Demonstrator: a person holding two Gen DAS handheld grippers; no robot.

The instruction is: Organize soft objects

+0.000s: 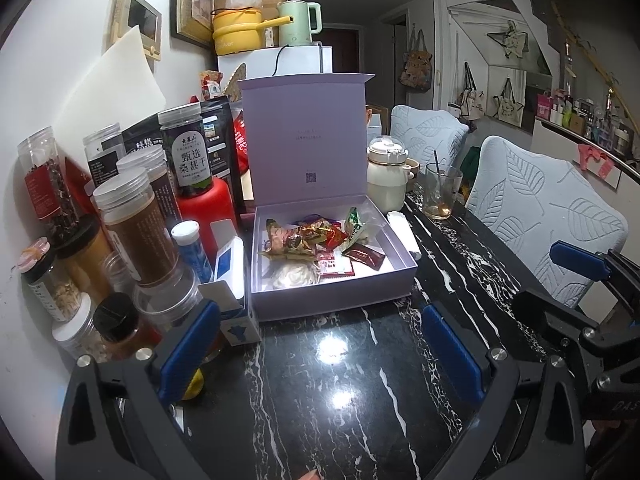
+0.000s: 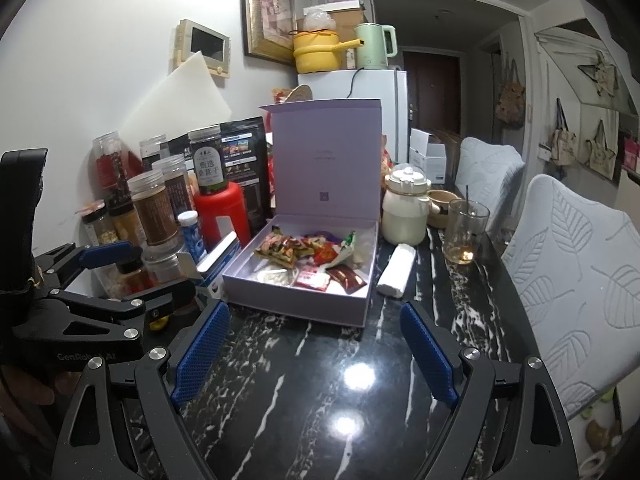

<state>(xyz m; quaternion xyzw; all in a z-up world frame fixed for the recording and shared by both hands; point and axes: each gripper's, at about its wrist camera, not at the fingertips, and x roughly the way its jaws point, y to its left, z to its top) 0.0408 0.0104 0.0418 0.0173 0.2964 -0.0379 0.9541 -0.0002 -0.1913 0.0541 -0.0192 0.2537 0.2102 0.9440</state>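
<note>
A: Snacks (image 1: 320,244), foil and plastic packets, piled in the open lilac box (image 1: 404,268) mid-tabletop (image 1: 340,380), toward its far edge.

B: Handling?

A: Light, crinkly, slippery film, likely crushable inside. Take one by a sealed end or flat across, gentle squeeze.

B: Grippers?

A: Left gripper (image 1: 320,344) and right gripper (image 2: 316,350) both hover over the near tabletop, fingers apart, nothing between them.

B: White roll (image 2: 396,272)?

A: Right of the box, soft-looking.

Both wrist cameras look forward and slightly down across the table (image 1: 360,380), sharing the nearby open box (image 2: 304,304).
</note>
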